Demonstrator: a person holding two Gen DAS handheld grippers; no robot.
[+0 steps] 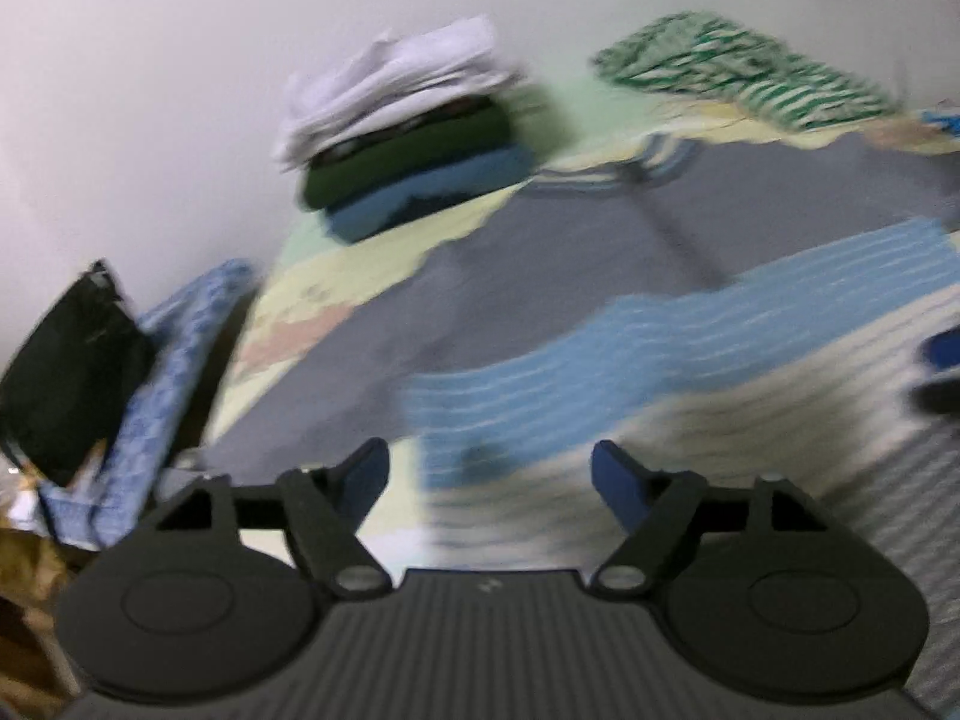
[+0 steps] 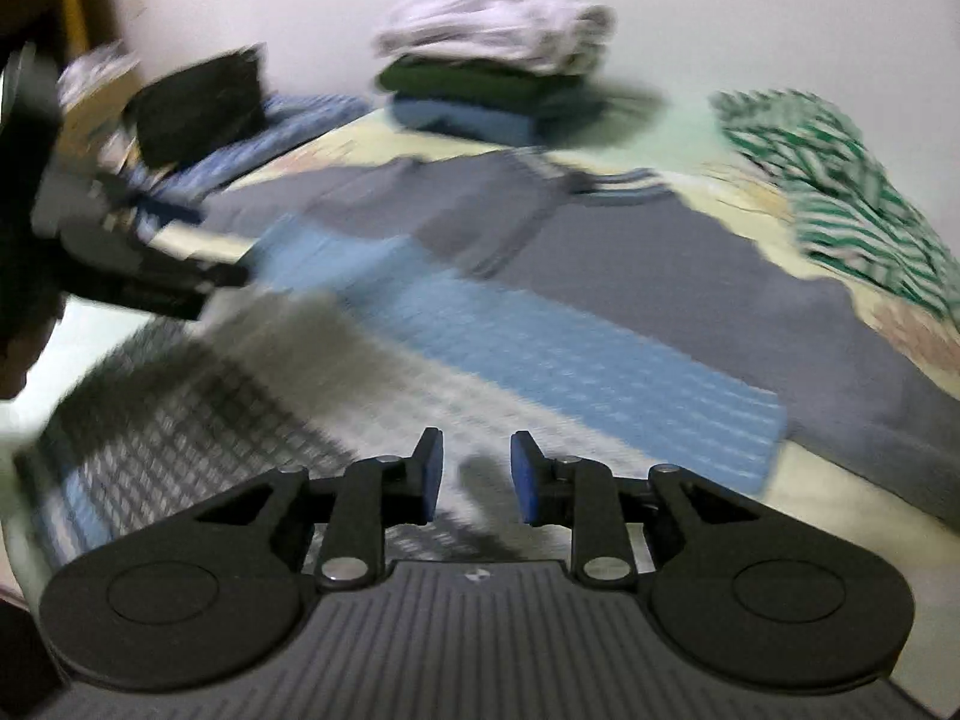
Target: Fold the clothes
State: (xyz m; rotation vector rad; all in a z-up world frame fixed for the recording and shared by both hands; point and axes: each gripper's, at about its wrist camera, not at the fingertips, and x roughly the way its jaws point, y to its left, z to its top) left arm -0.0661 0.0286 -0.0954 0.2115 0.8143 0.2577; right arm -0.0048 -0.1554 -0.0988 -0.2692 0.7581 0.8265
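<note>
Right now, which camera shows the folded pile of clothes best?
The right wrist view: the folded pile sits near its centre, with white, green and blue layers plain. The left wrist view shows the same pile tilted, off to the left.

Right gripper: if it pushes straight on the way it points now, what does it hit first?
Probably the grey, blue and white striped shirt spread on the bed, likely its pale striped band just ahead of the right gripper. Nothing sits between its open fingers; blur leaves depth uncertain.
</note>
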